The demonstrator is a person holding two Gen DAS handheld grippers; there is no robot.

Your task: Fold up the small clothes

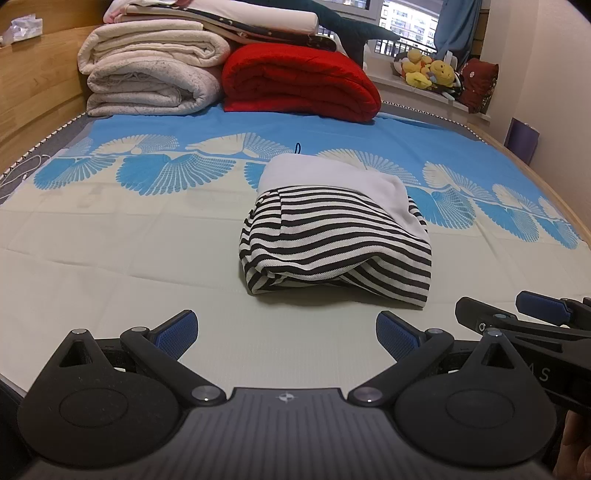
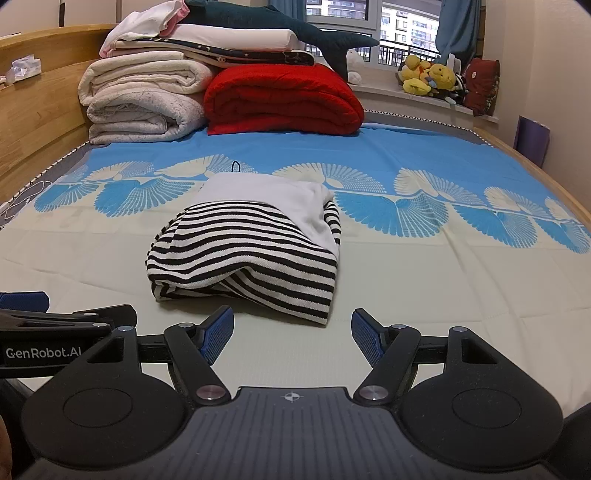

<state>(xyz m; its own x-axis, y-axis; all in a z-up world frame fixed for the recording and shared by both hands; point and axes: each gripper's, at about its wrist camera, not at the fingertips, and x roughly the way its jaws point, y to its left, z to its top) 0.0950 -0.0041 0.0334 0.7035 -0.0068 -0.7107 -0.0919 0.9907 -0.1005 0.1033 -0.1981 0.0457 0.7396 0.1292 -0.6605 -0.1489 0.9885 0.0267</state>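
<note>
1. A red quilt (image 1: 301,83) lay folded at the far end of the bed, just beside a stack of cream blankets (image 1: 153,70) that stood against the wooden headboard (image 1: 37,81).
2. More folded bedding and a dark plush shark (image 2: 288,27) rested on top of those piles.
3. Yellow stuffed toys (image 2: 430,75) sat on the window sill, well apart from the work area, and a purple bag (image 1: 522,138) leaned by the wall on the right.
4. The blue and cream bedsheet (image 2: 424,266) spread flat under everything, and nothing stood between the grippers and the garment.
5. The striped shirt (image 1: 332,243) lay folded into a compact bundle near the middle of the sheet, with a white layer showing over its far part.
6. The left gripper (image 1: 286,334) hovered low over the cream part of the sheet, near the bundle's front edge, its jaws spread wide and holding nothing.
7. The right gripper (image 2: 291,338) sat level just beside it, pointing at the same bundle, jaws likewise released and empty.
8. Each gripper's blue pads showed at the edge of the other's view, so the two sat close, side by side.
</note>
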